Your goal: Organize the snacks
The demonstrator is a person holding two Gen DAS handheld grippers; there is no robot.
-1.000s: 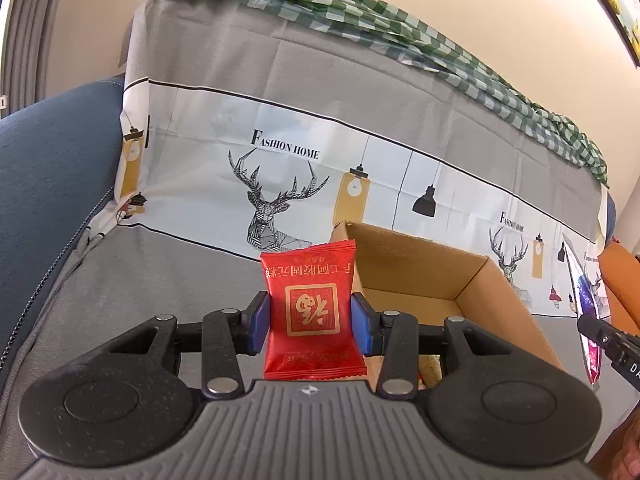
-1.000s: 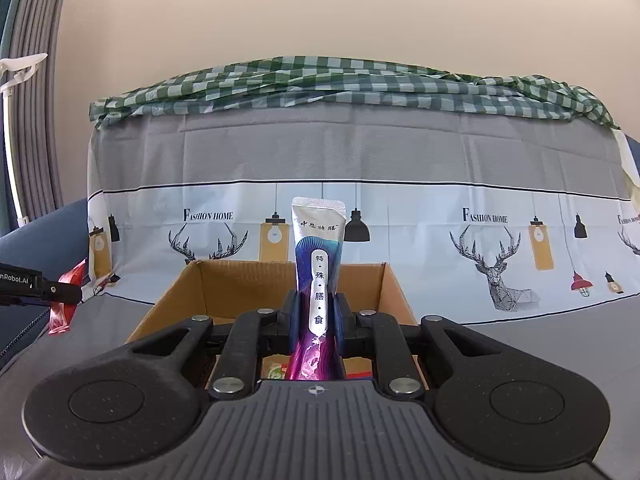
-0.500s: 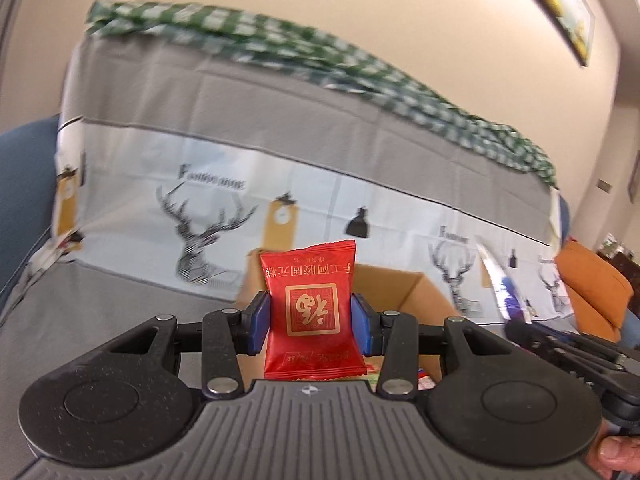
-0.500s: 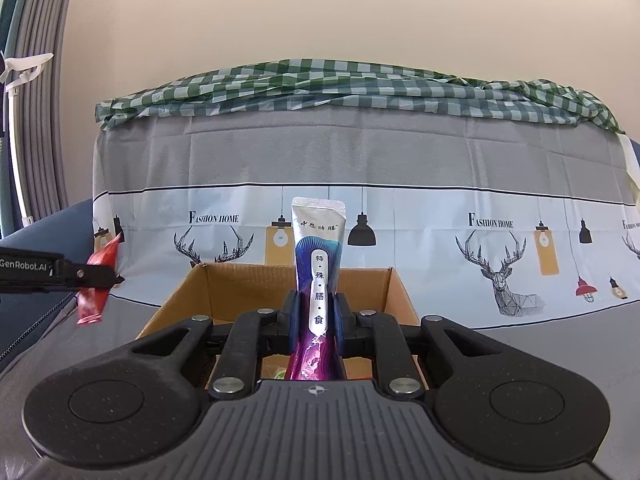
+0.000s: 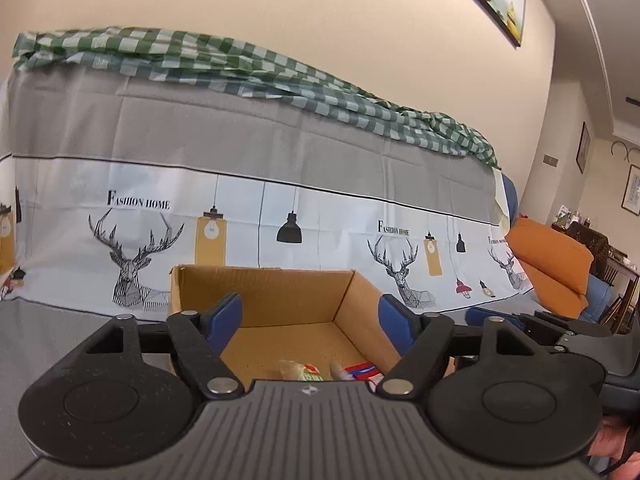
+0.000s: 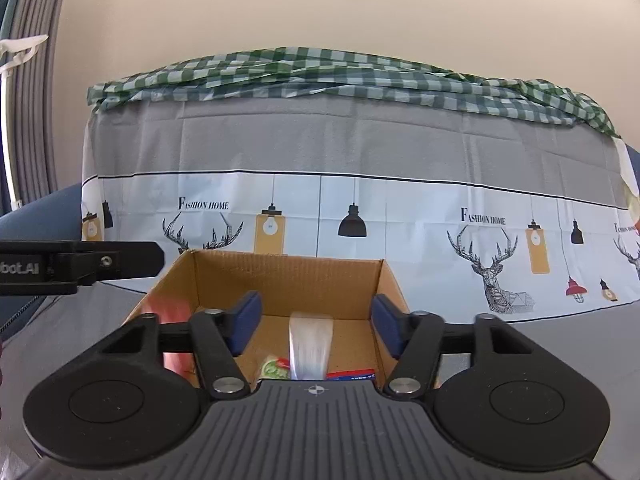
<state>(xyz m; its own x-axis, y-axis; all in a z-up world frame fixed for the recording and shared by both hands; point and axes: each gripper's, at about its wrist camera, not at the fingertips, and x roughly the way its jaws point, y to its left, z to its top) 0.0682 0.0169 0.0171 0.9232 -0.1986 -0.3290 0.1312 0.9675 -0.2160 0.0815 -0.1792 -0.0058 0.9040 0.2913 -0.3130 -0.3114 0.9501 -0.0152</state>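
Now both tools sit over the cardboard box: left gripper spread wide and empty, right gripper likewise. Between the right fingers a blurred silvery packet shows inside the box, possibly mid-fall. Other snack packets lie on the box floor, near edge.

Beige wall behind a covered sofa (green checked throw on top).
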